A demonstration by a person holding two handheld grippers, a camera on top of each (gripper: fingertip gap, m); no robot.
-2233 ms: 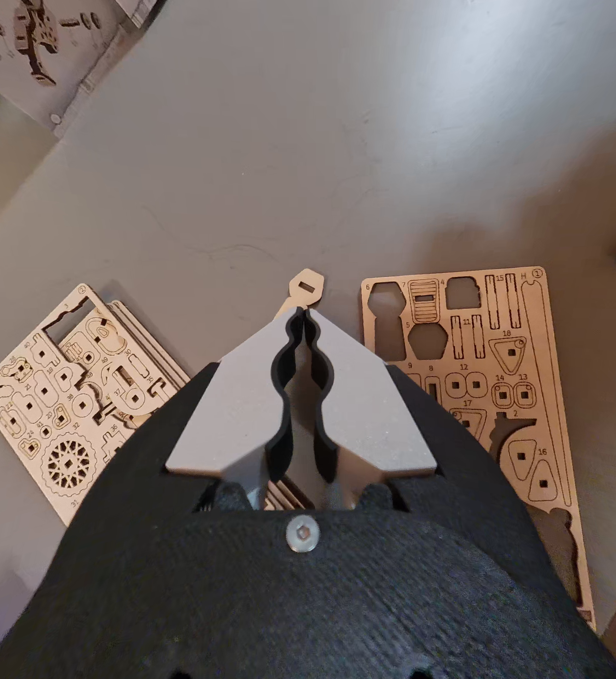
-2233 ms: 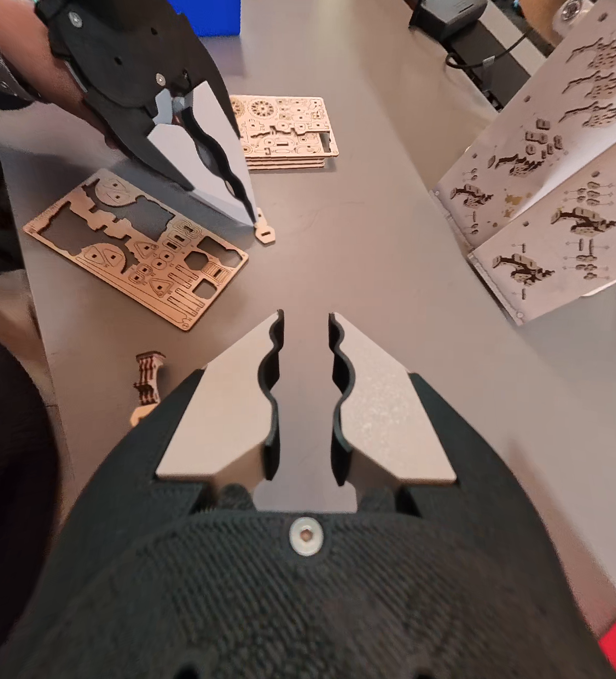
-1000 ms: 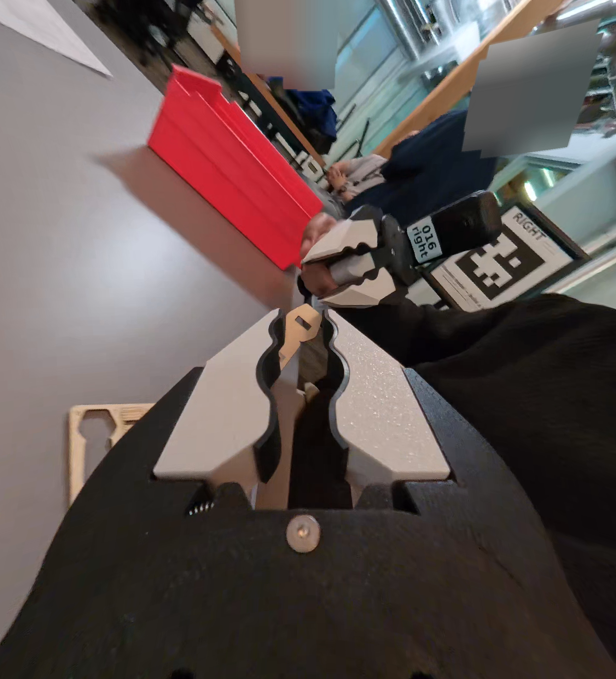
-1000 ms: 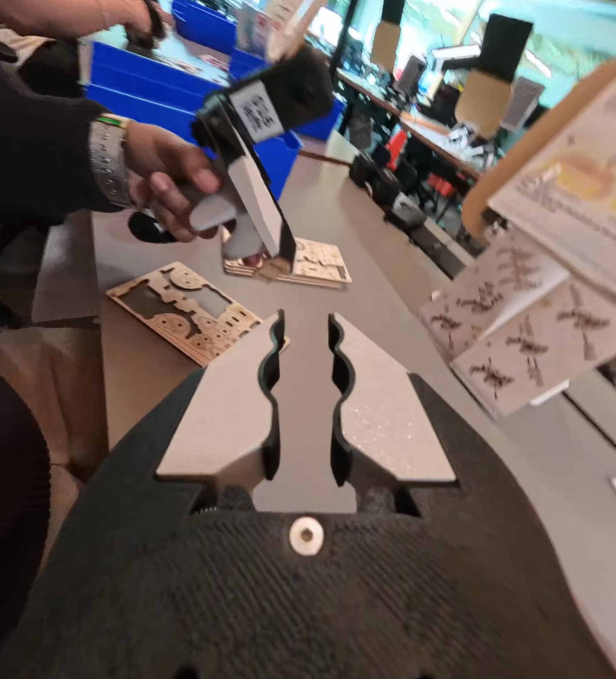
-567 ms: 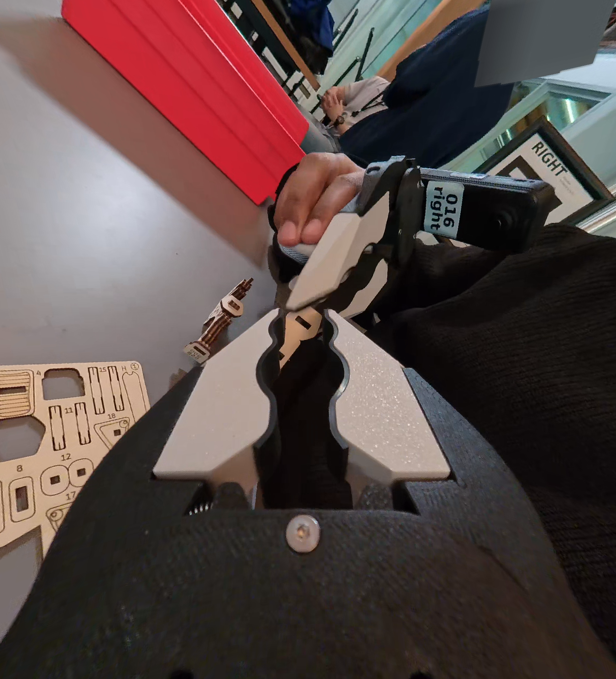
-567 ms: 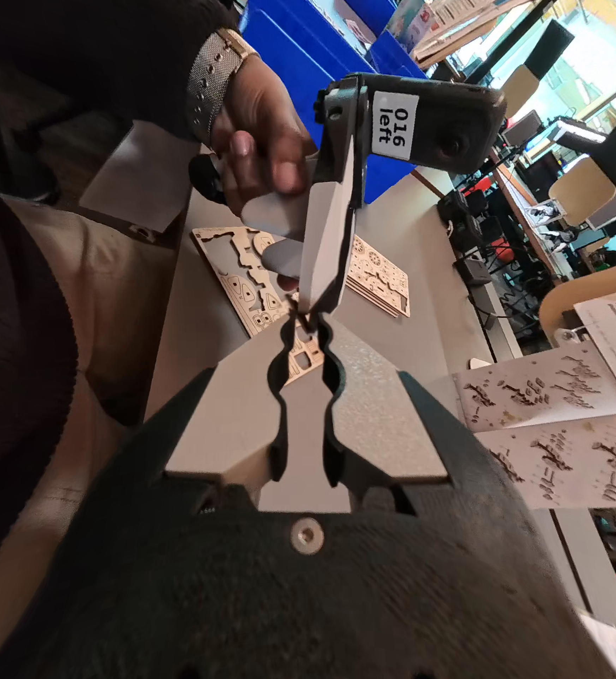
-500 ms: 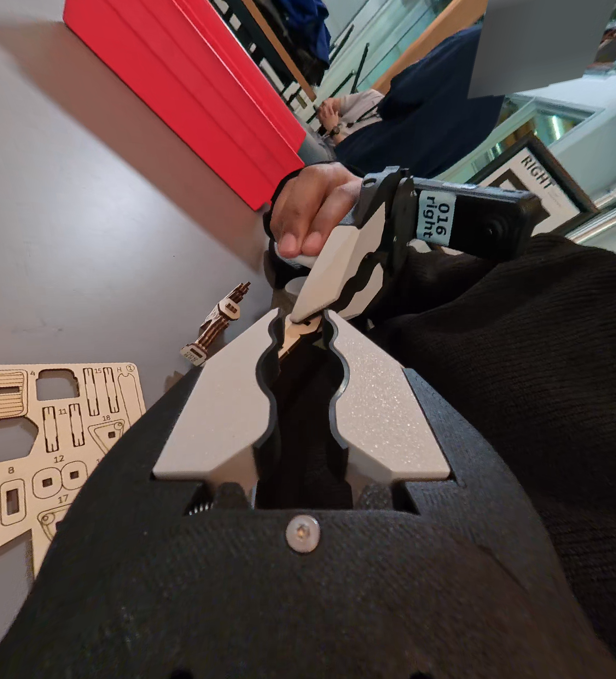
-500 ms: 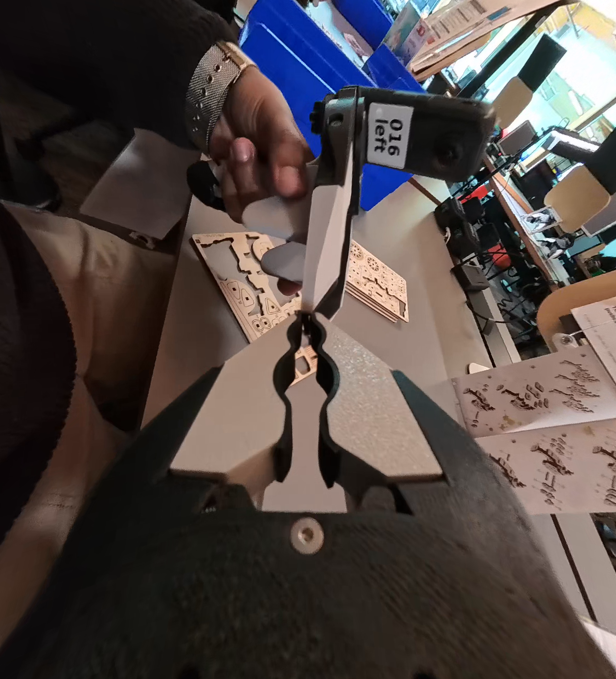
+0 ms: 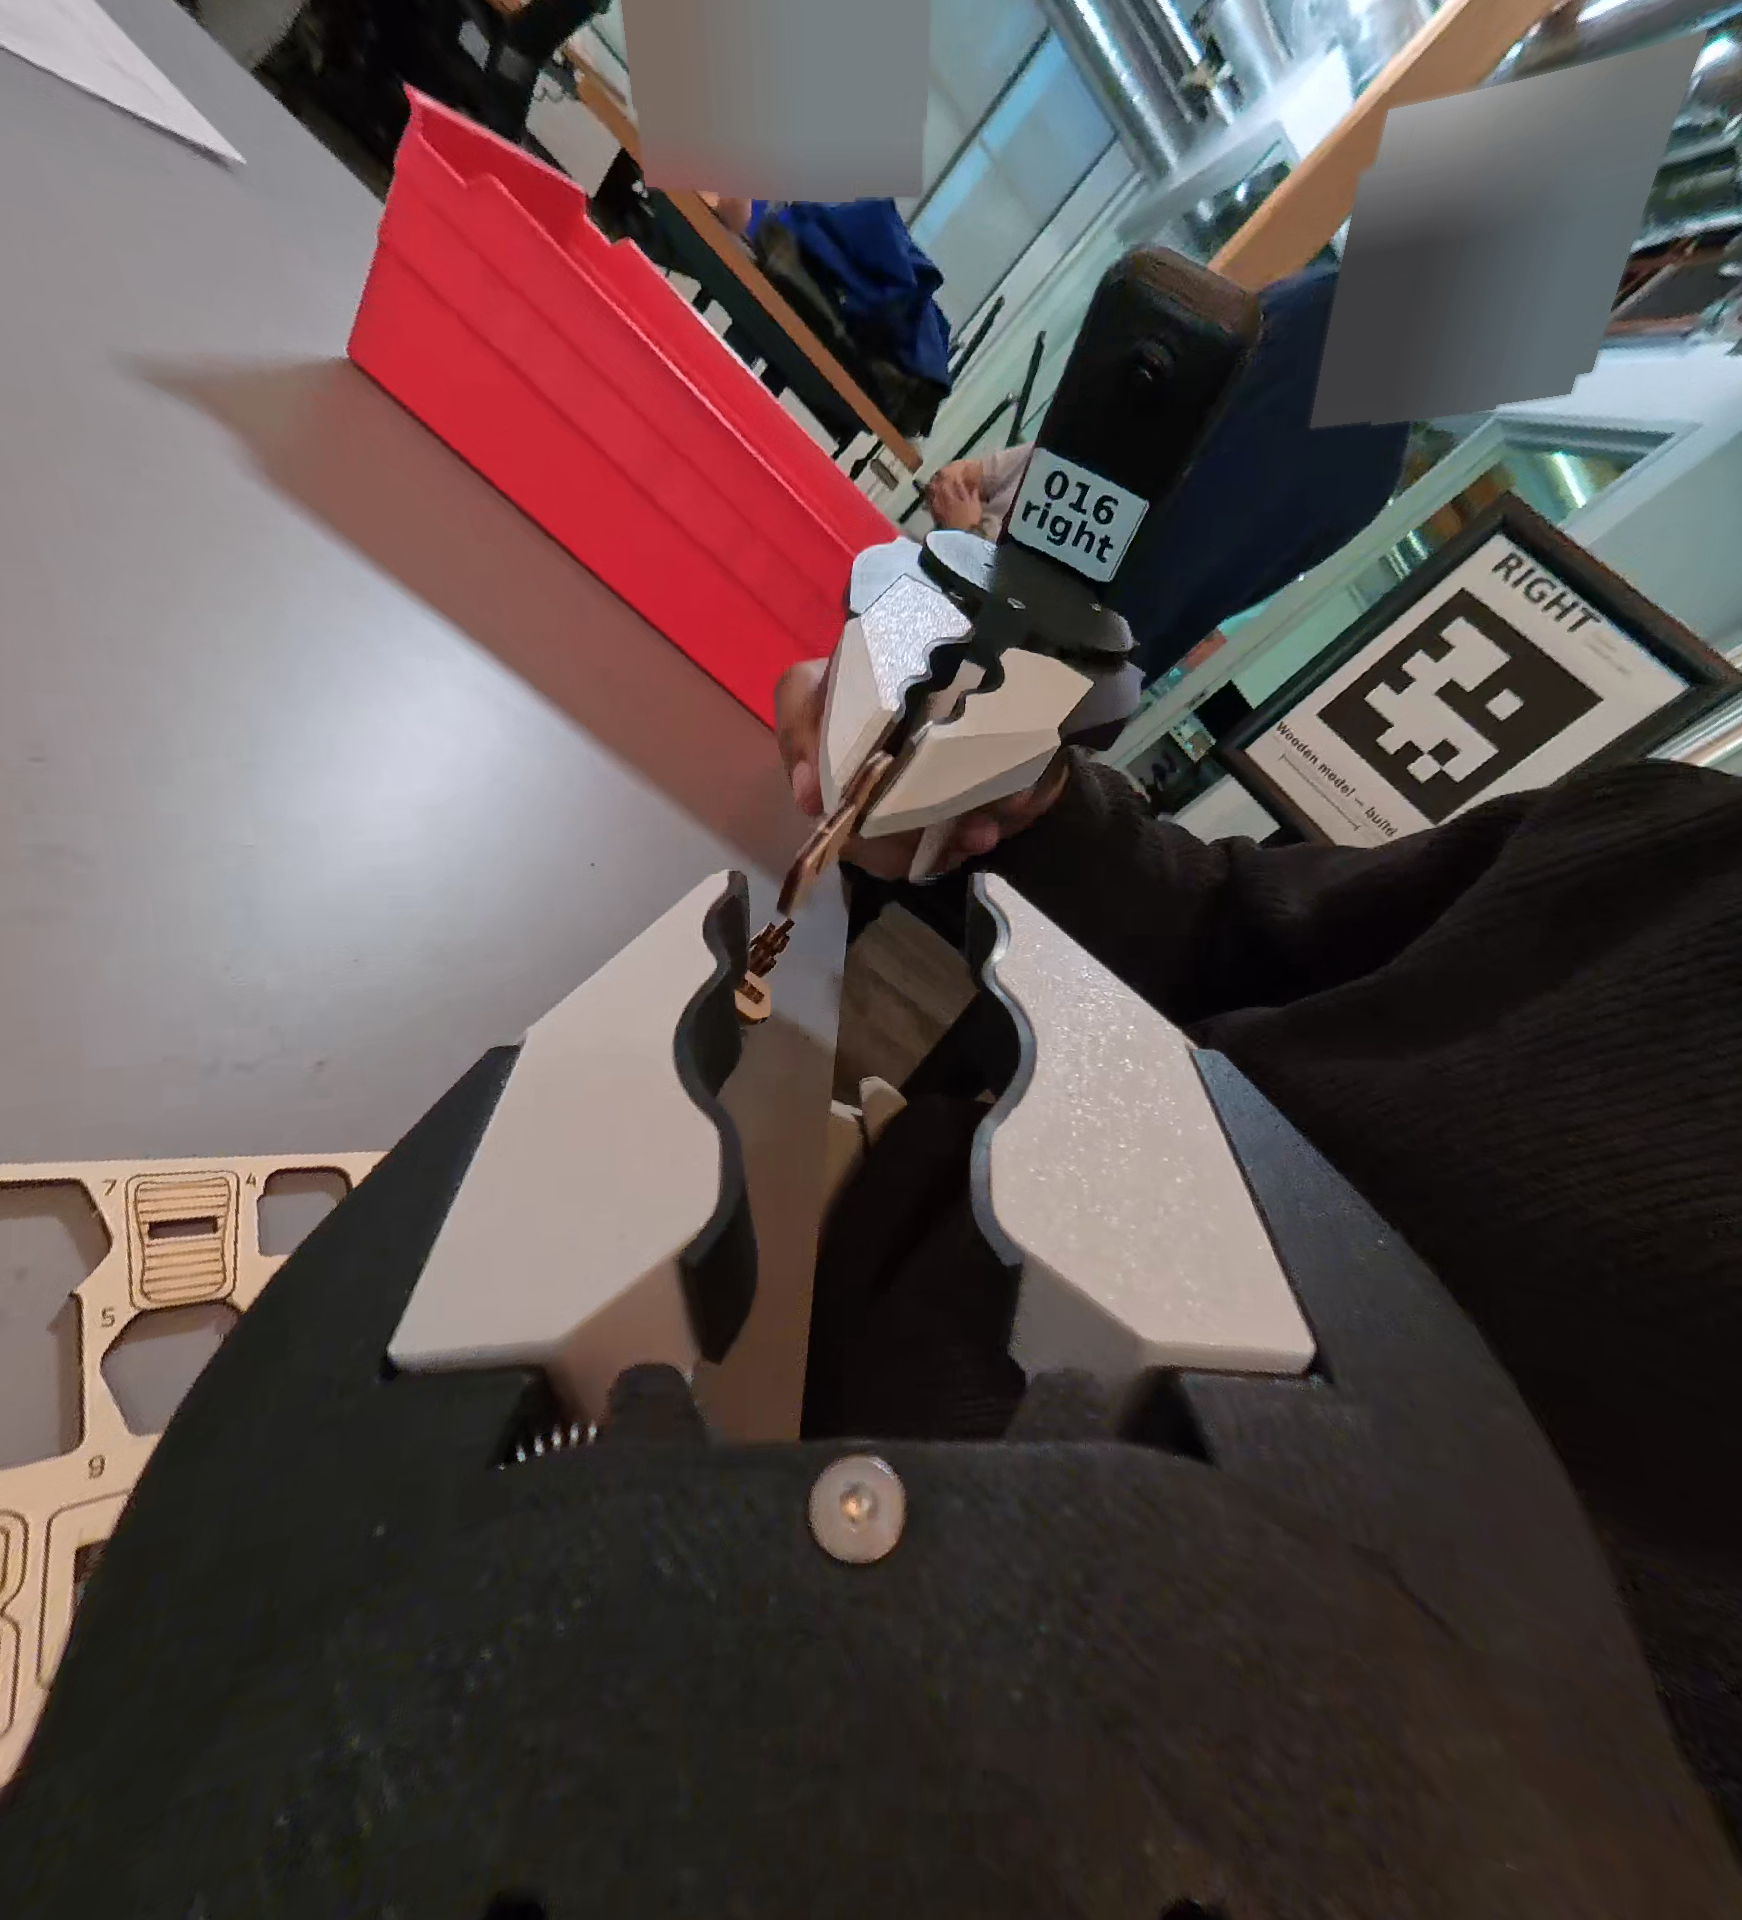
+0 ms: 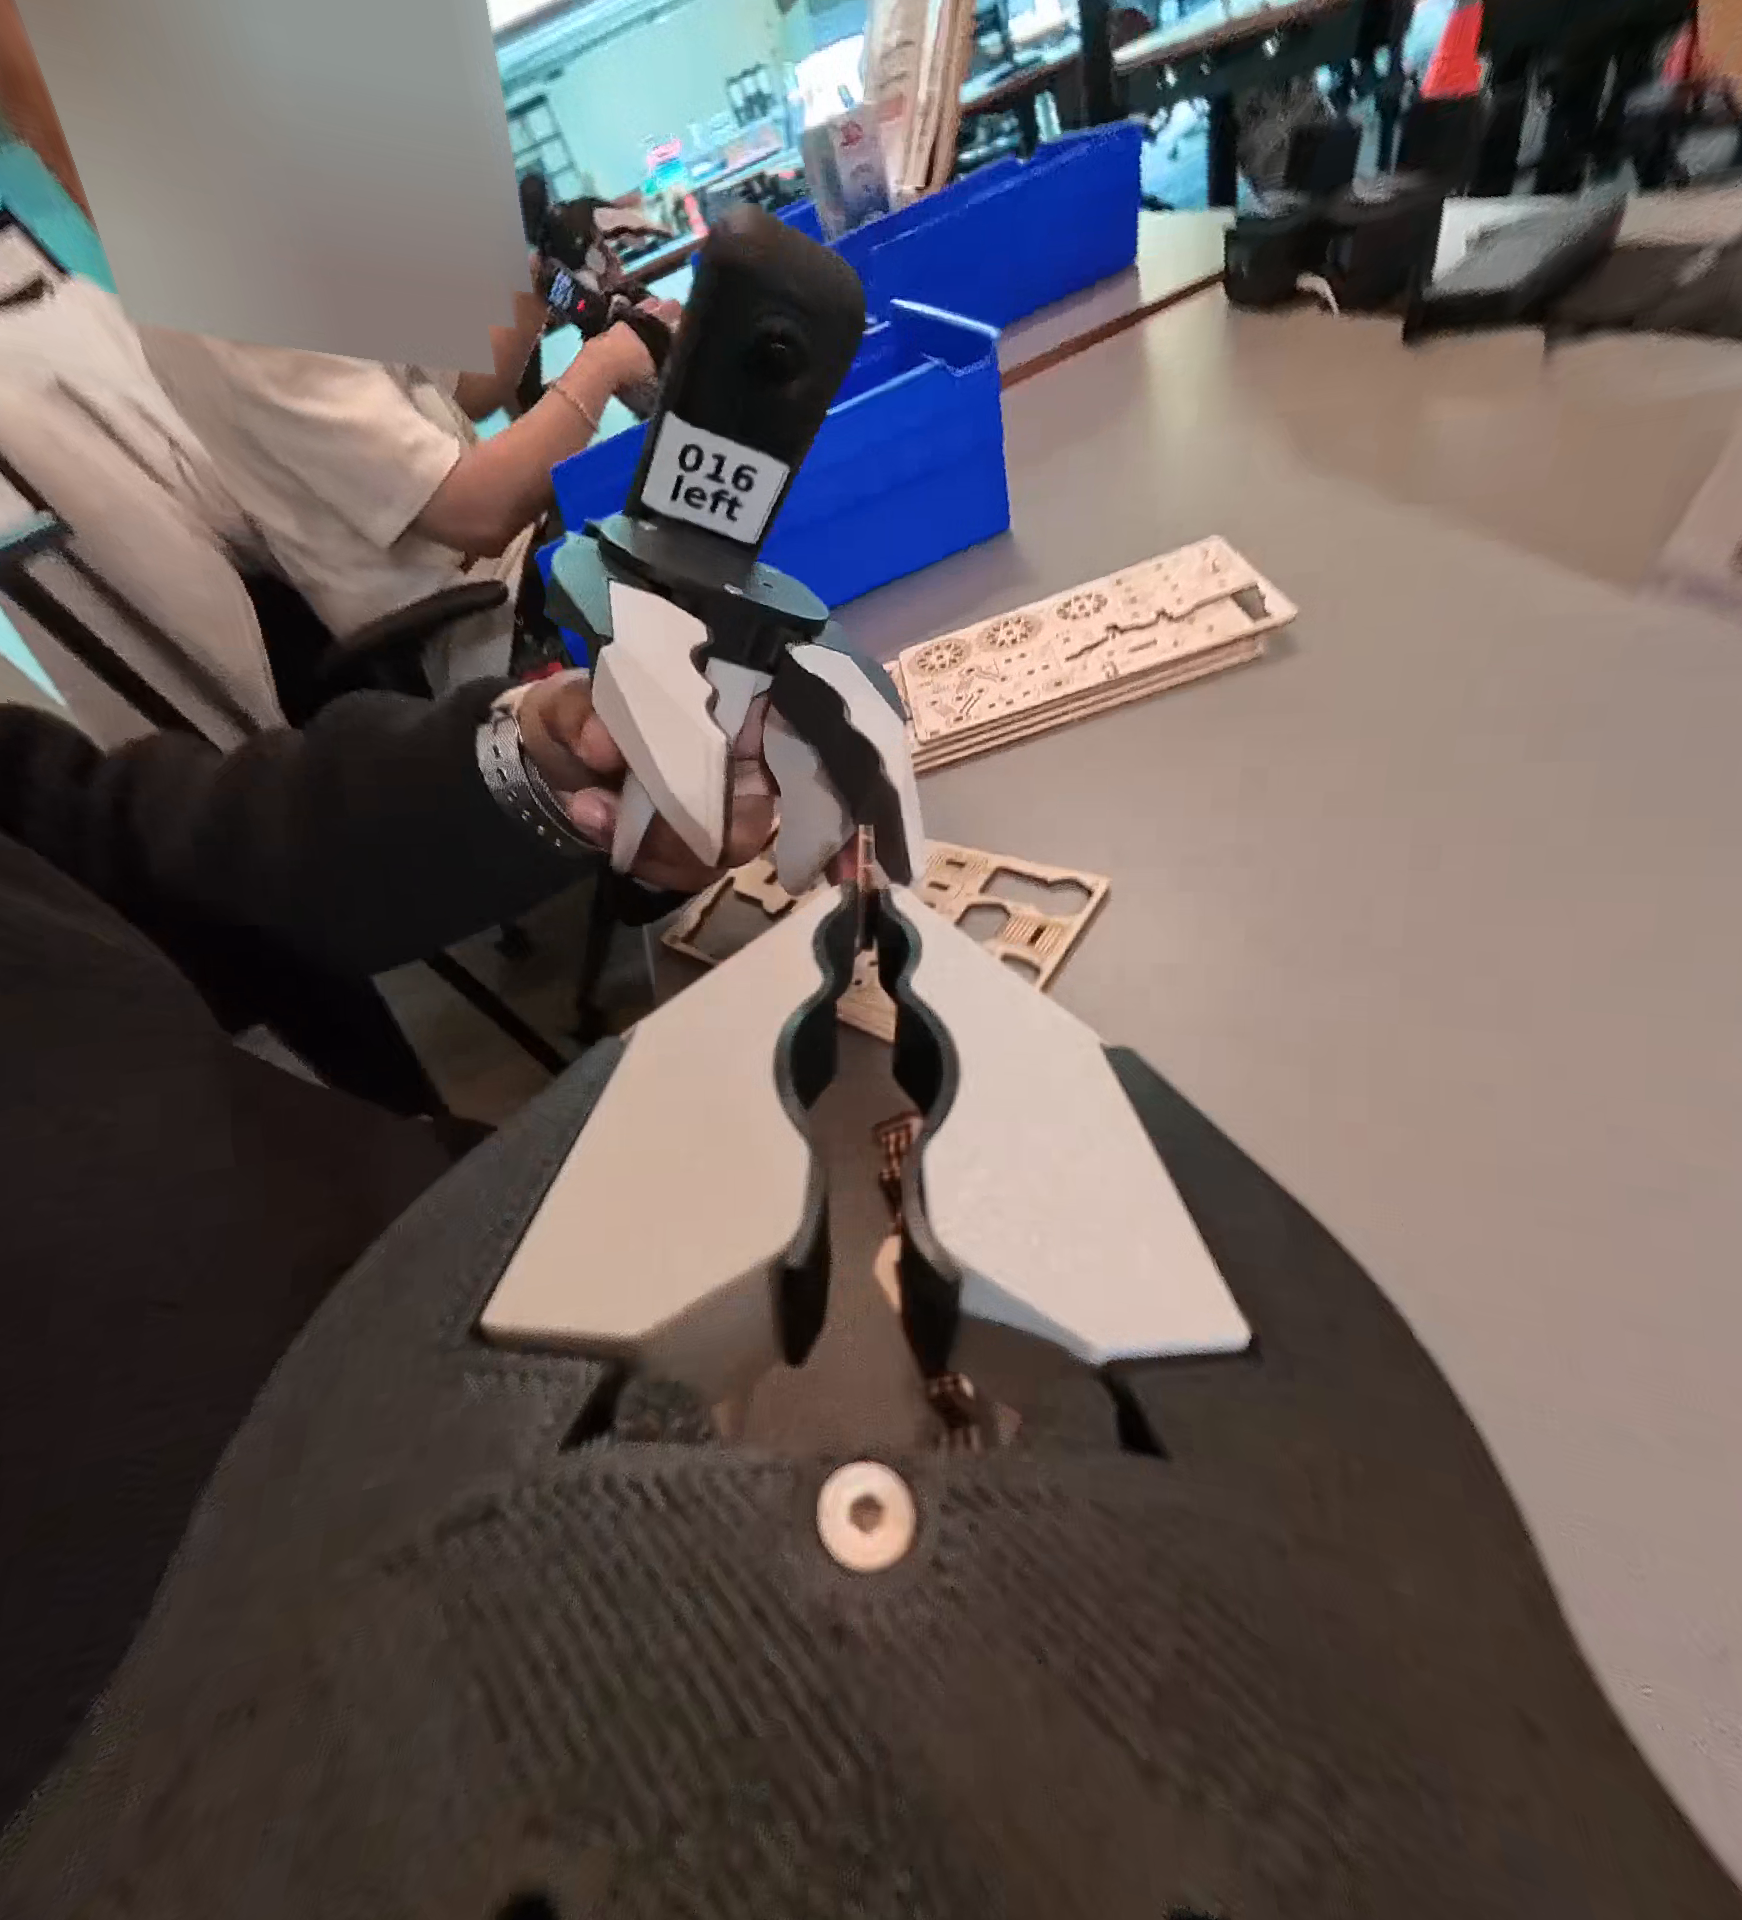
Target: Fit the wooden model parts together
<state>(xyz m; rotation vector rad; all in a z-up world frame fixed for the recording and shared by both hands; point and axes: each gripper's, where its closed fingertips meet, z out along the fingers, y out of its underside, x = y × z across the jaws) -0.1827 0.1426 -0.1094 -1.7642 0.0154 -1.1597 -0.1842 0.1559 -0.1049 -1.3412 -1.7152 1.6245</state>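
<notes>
Right gripper fingers clamped on one wooden strip, left gripper fingers spread, empty.

Left gripper jaws spread apart, right gripper jaws closed at tips, facing each other

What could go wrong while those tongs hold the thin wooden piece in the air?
The right tongs pinch the thin wooden piece by one end only, so it could twist or slip out. The left tongs are open and hold nothing, so they wouldn't catch it. The small wooden part lies near the table edge; a bump might knock it off.
</notes>
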